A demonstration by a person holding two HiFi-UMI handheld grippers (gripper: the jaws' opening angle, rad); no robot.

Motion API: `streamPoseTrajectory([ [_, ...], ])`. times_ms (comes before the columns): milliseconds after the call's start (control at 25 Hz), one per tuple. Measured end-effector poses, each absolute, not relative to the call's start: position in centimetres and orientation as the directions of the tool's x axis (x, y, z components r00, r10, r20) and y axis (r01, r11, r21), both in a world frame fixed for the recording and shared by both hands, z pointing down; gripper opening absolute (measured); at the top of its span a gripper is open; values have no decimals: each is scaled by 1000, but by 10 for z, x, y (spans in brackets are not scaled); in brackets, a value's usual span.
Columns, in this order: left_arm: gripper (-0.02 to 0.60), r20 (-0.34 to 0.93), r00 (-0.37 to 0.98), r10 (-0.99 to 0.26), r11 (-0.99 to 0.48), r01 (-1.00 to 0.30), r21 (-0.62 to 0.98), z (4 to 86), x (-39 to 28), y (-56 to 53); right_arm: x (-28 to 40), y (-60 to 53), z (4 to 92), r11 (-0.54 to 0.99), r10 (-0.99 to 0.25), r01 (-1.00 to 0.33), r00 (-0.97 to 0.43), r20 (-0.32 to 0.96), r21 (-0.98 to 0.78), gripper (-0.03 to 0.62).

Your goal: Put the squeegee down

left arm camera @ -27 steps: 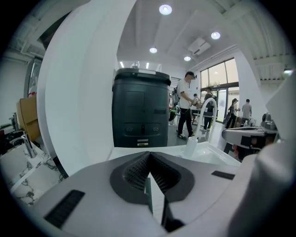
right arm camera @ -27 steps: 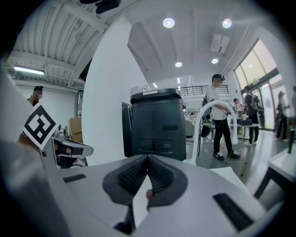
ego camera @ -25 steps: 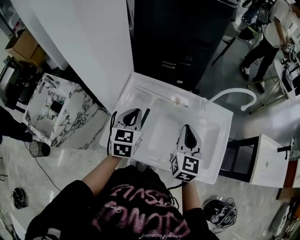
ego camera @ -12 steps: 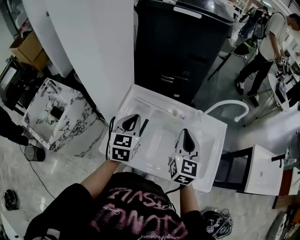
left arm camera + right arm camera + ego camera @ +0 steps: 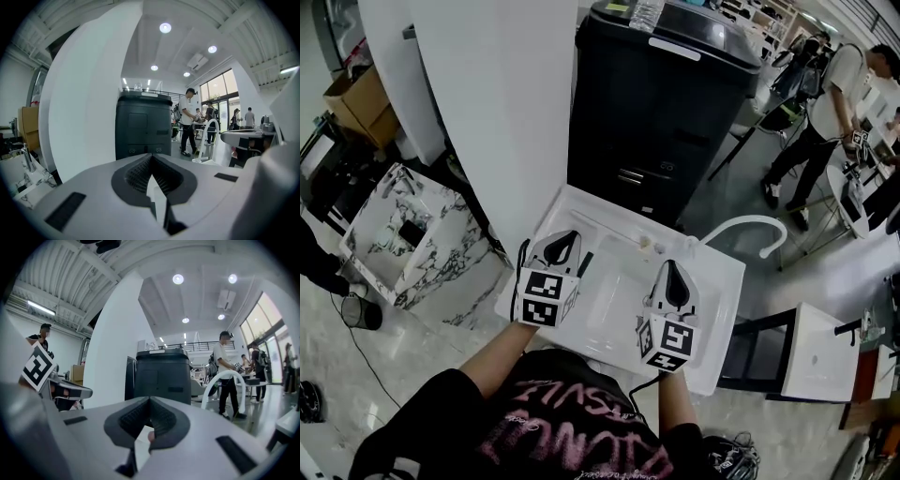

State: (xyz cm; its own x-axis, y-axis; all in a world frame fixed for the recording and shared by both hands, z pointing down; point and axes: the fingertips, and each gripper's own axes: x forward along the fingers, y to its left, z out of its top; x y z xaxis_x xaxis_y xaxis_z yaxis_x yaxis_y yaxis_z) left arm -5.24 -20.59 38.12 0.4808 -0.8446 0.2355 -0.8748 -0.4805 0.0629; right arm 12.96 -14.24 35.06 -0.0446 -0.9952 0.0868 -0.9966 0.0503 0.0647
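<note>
A narrow dark strip, which looks like the squeegee (image 5: 584, 263), lies on the left part of the white sink top (image 5: 719, 278). It is close beside my left gripper (image 5: 565, 238), on that gripper's right side. In the left gripper view, the left gripper (image 5: 151, 159) has its jaws closed tip to tip, with nothing showing between them. My right gripper (image 5: 674, 268) hovers over the basin's right side. In its own view the right gripper (image 5: 150, 401) is also shut and holds nothing I can make out.
A thin white rod (image 5: 602, 226) and a small object (image 5: 647, 244) lie at the sink's back ledge. A white curved faucet (image 5: 753, 225) stands at the far right corner. Beyond are a black cabinet (image 5: 675, 112), a white pillar (image 5: 487, 94), a marbled unit (image 5: 403, 225) and people (image 5: 825, 103).
The head view has pulled back and tilted up, so the sink looks smaller. Both grippers hold about the same places over the sink, still shut.
</note>
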Motion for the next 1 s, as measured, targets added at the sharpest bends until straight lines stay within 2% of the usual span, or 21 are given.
streamPoseTrajectory([
  [440,9,198,493,-847,-490,-869,66,368,-51,-214,131,-150,341,33,-997,-996,-28,65,80,20],
  [1000,9,219,489,-844,-487,-871,65,379,-57,-219,126,-152,344,24,-998,-993,-17,69,115,20],
])
